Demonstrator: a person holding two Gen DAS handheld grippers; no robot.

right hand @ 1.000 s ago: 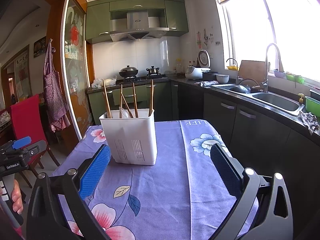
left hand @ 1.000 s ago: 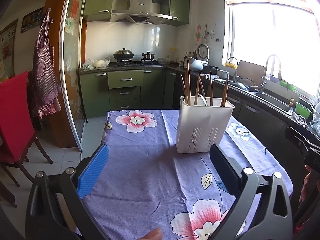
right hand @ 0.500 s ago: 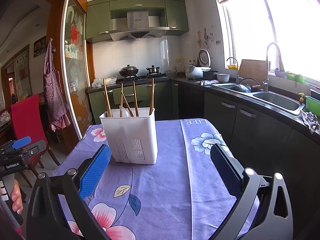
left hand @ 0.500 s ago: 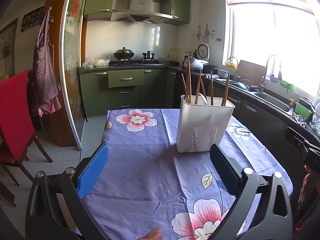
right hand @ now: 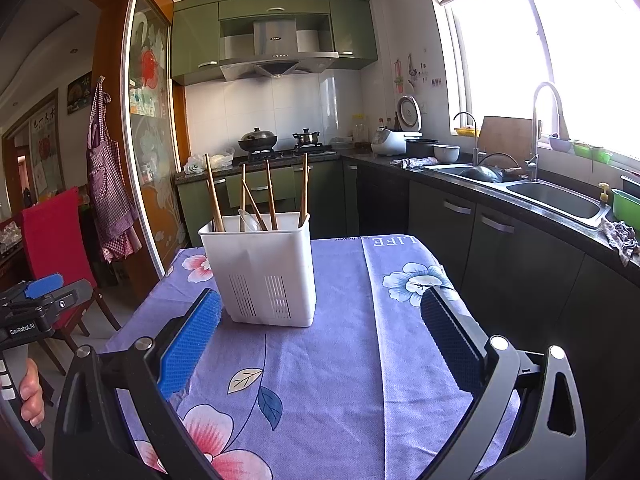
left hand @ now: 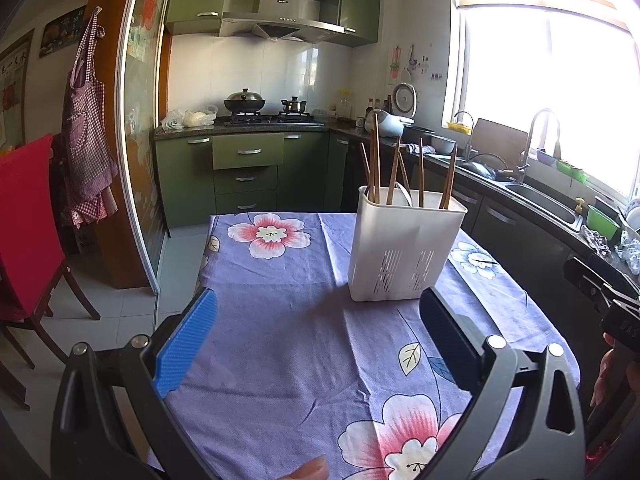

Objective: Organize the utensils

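Two hand-held grippers poised over a kitchen table. The table is draped in a purple floral tablecloth (left hand: pixel 280 320); on it stands a white slotted utensil holder (left hand: pixel 404 248), upright, toward the far right of the cloth in the left wrist view and left of centre in the right wrist view (right hand: pixel 264 272). Several wooden chopsticks (left hand: pixel 376 160) stand in the holder, leaning at differing angles, together with a pale utensil (right hand: pixel 249 220) — probably a spoon, though its shape is only partly visible above the rim. The left gripper (left hand: pixel 318 336) hangs above the near part of the cloth with its fingers spread wide and nothing between them; one pad is blue, the other dark. The right gripper (right hand: pixel 320 340) is likewise spread apart and empty, the holder lying just beyond its blue finger (right hand: pixel 188 344). Neither gripper touches the holder. In the right wrist view the left hand (right hand: pixel 32 392) grips its handle at the lower left edge. Behind the table: green cabinets (right hand: pixel 276 188), a stove with pots, a sink (right hand: pixel 552 196) under a bright window, and a red chair (left hand: pixel 28 232) beside a hanging checked apron (left hand: pixel 86 128).
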